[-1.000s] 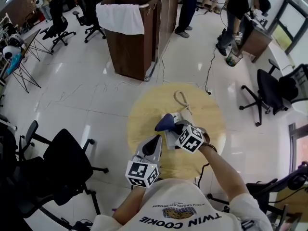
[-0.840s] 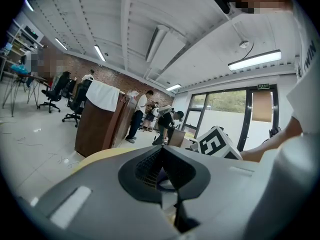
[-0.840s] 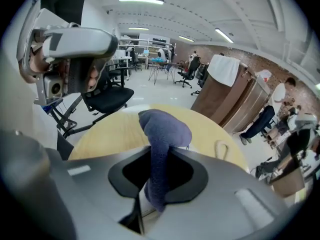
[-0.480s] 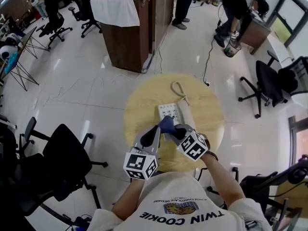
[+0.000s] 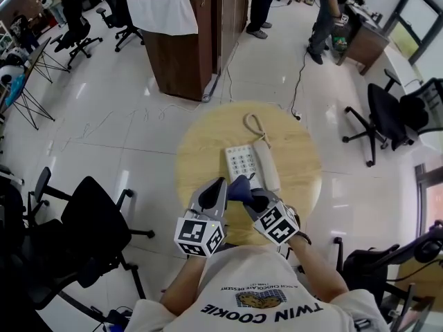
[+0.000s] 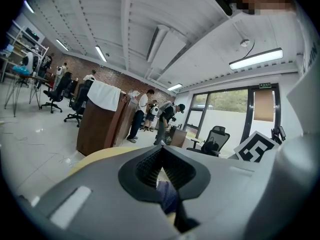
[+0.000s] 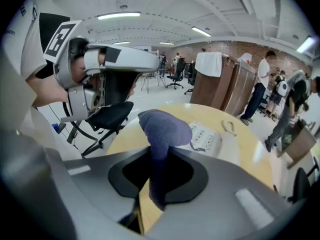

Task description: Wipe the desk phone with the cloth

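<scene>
A white desk phone [image 5: 241, 162] lies on the round wooden table [image 5: 197, 154], with its handset [image 5: 267, 167] on the right and a coiled cord [image 5: 255, 126] at the far end. My right gripper [image 5: 250, 198] is shut on a dark blue cloth [image 5: 240, 187], which hangs at the phone's near end. In the right gripper view the cloth [image 7: 162, 129] bulges up out of the right gripper [image 7: 157, 170], with the phone [image 7: 205, 136] beyond it. My left gripper [image 5: 219, 187] hovers just left of the cloth. In its own view the left gripper [image 6: 161, 168] has its pads together and holds nothing.
A black office chair [image 5: 97, 230] stands left of the table. A brown wooden cabinet [image 5: 187, 54] with a white towel [image 5: 166, 12] draped over it is beyond the table. More chairs [image 5: 394, 120] stand to the right, and people stand at the far back.
The right gripper has drawn the cloth back from over the phone to its near end, uncovering the keypad. The left gripper stayed beside it.
</scene>
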The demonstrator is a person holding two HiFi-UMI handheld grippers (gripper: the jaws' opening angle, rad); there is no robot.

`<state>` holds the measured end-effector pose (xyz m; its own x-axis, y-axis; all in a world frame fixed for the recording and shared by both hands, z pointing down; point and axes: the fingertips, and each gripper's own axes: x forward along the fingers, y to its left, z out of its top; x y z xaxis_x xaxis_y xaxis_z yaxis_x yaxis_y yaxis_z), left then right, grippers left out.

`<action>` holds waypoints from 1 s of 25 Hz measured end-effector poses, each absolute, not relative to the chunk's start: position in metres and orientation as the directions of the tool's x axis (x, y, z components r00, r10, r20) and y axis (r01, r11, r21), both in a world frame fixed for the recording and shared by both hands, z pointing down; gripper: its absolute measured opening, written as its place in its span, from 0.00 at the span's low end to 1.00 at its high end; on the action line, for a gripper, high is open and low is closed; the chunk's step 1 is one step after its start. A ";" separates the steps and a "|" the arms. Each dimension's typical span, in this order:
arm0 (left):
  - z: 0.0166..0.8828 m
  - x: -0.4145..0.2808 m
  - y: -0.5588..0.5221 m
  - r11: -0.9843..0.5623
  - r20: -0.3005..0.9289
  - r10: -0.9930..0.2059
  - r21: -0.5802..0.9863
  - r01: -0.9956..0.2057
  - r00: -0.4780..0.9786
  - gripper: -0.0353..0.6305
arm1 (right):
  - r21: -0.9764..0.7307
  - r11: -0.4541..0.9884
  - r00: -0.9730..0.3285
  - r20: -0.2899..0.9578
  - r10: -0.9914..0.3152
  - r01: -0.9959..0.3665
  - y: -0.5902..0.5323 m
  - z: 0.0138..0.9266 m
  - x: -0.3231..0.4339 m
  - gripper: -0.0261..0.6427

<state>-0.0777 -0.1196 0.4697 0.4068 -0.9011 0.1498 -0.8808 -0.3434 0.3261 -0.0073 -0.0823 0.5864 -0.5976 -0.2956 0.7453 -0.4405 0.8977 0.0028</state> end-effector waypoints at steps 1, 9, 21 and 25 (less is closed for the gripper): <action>0.469 -0.079 -0.120 -0.341 0.148 -0.903 0.325 -0.882 0.403 0.04 | -0.002 0.895 -0.598 0.744 -0.297 -0.447 -0.082 0.587 -0.008 0.13; 0.457 -0.103 -0.115 -0.293 0.127 -0.930 0.310 -0.904 0.345 0.04 | -0.264 0.743 -0.715 0.585 -0.384 -0.615 -0.106 0.552 -0.044 0.14; 0.456 -0.142 -0.124 -0.234 0.151 -0.949 0.258 -0.937 0.278 0.04 | -0.638 0.226 -0.639 0.547 -0.541 -0.736 -0.178 0.598 -0.105 0.14; 0.457 -0.149 -0.127 -0.232 0.163 -0.946 0.261 -0.937 0.279 0.04 | -0.667 0.089 -0.595 0.587 -0.550 -0.740 -0.194 0.620 -0.110 0.14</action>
<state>-0.1493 -0.1275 0.4566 0.2794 -0.9463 0.1625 -0.9371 -0.2319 0.2609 -0.1103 -0.1939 0.6204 -0.5945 -0.5496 0.5869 -0.7401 0.0886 -0.6667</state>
